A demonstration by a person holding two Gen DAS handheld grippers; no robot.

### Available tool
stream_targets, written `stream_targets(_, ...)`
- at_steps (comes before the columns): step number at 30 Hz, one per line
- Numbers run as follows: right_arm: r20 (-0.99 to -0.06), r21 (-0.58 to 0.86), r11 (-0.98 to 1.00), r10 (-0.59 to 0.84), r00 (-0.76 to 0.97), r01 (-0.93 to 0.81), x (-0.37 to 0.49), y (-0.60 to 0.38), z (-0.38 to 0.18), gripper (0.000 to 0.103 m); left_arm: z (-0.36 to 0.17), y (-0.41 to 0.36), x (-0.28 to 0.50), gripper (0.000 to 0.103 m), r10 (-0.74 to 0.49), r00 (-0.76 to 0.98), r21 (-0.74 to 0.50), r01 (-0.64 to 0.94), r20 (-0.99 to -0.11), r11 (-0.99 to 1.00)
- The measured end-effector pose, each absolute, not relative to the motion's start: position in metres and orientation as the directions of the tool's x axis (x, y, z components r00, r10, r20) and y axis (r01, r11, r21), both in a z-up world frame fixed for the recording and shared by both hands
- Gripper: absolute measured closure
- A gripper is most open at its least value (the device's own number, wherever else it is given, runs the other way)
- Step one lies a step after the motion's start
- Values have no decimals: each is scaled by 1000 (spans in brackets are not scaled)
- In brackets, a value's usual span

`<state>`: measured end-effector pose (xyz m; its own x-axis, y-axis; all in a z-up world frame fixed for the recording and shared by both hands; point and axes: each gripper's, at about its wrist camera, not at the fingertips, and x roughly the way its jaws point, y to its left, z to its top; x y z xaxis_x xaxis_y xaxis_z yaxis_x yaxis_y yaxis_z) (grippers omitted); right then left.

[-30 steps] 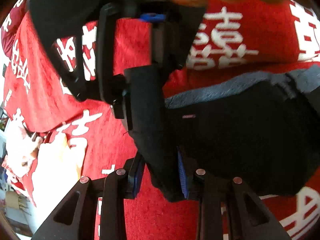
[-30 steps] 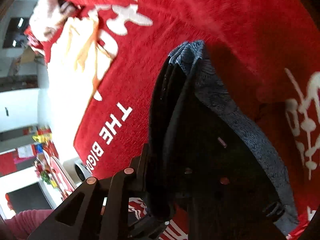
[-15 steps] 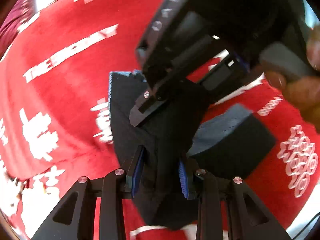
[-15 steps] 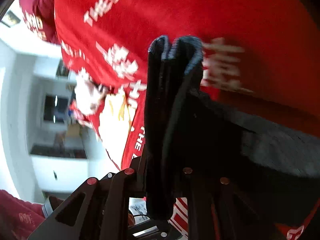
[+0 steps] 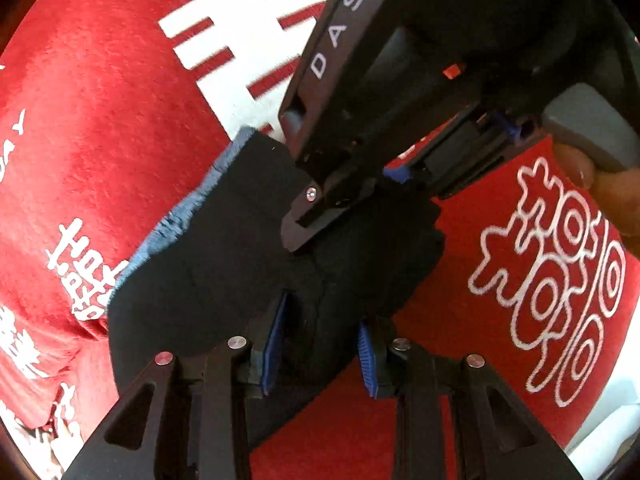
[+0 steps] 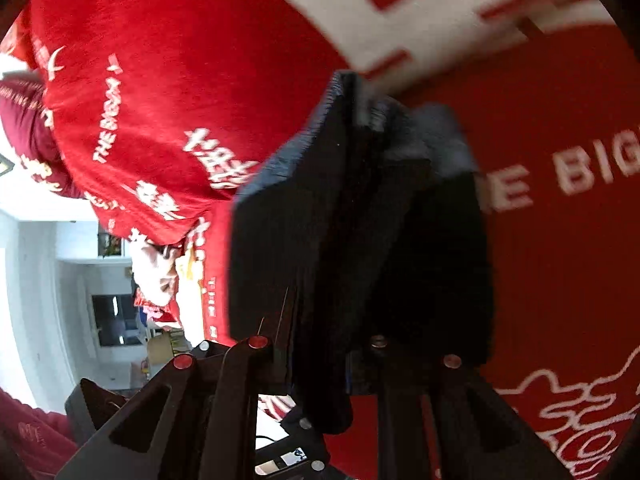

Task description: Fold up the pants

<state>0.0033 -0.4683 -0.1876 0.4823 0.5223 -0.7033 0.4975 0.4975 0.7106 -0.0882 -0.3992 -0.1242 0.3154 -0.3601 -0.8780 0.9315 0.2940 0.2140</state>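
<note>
Both hand-held grippers clamp the folded black pants [image 5: 224,248]: left hand-held gripper [image 5: 320,354] and right hand-held gripper [image 6: 320,364] pinch one bundle above the red printed cloth [image 5: 100,120], likely keeping layers together for placement.

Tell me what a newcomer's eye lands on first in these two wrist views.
First, the bright red cloth with bold white lettering, filling the background of both views. Against it stands the dark pants, bunched mid-frame, with a blue-grey edge along their upper left. The left gripper pinches them from below between blue pads, while the right gripper reaches in from the upper right and also clamps them.
</note>
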Motion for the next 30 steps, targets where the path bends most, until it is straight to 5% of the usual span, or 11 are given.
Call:
stream_targets(5, -728, 686, 520, 503, 466, 509, 1, -465, -201, 81, -124, -392, -83, 48, -347, 260, 157, 941, -901, 300)
stream_targets(16, -902, 416, 711, 246, 354, 567, -13, -439, -171, 67, -99, -312, -12, 47, -300, 244, 69, 867, -922, 493)
stream_targets(18, -937, 329, 725, 172, 303, 605, -18, -435, -167, 46, -106, -295, 8, 47, -262, 231, 52, 834, -937, 550)
stream_targets(19, -948, 298, 725, 146, 283, 621, -21, -433, -166, 44, -110, -288, 19, 47, -247, 217, 38, 818, -944, 574)
stream_targets(24, -969, 224, 689, 81, 235, 690, -37, -419, -153, 43, -120, -256, 53, 47, -218, 107, -69, 740, -970, 669)
stream_targets(25, -972, 208, 686, 68, 223, 697, -40, -414, -149, 43, -120, -254, 54, 45, -218, 97, -78, 735, -971, 674)
stream_targets(27, -977, 182, 684, 47, 206, 706, -43, -401, -144, 40, -121, -247, 56, 19, -214, 93, -83, 720, -972, 689)
stream_targets(30, -979, 168, 680, 31, 200, 714, -41, -377, -136, 37, -118, -238, 60, 19, -228, 83, -100, 720, -970, 686)
